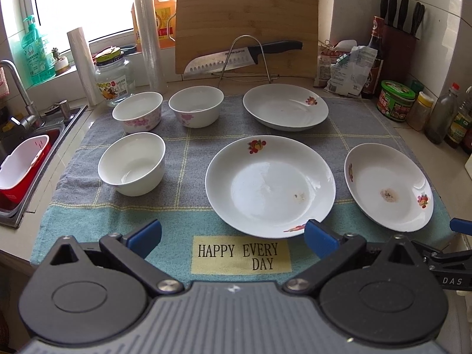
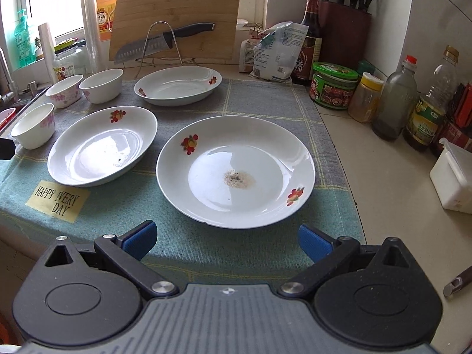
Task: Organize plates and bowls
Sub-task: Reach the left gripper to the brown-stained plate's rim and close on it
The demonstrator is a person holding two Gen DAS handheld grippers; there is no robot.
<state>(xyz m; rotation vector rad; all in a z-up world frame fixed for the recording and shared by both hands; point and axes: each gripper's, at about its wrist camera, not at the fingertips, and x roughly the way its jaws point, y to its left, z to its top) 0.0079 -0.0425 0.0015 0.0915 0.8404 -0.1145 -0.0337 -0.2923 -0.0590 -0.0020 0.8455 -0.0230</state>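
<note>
On a grey-and-teal checked towel [image 1: 188, 147], three white floral plates and three bowls lie separately (unstacked); both grippers, left gripper [image 1: 233, 234] and right gripper [image 2: 226, 237], hover empty with fingers spread.

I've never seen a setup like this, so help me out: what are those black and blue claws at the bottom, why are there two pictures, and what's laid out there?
Those are two hand-held grippers, one per hand, each with a camera looking along its two blue-tipped fingers. One picture comes from the left gripper, the other from the right gripper, which sits further right along the counter. Both are open and hold nothing. On the towel printed HAPPY EVERY DAY lie three white plates: a middle plate, a right plate with a brown stain, and a far plate. On the left stand three floral bowls. Behind them a knife rests on a rack against a cutting board.
</note>
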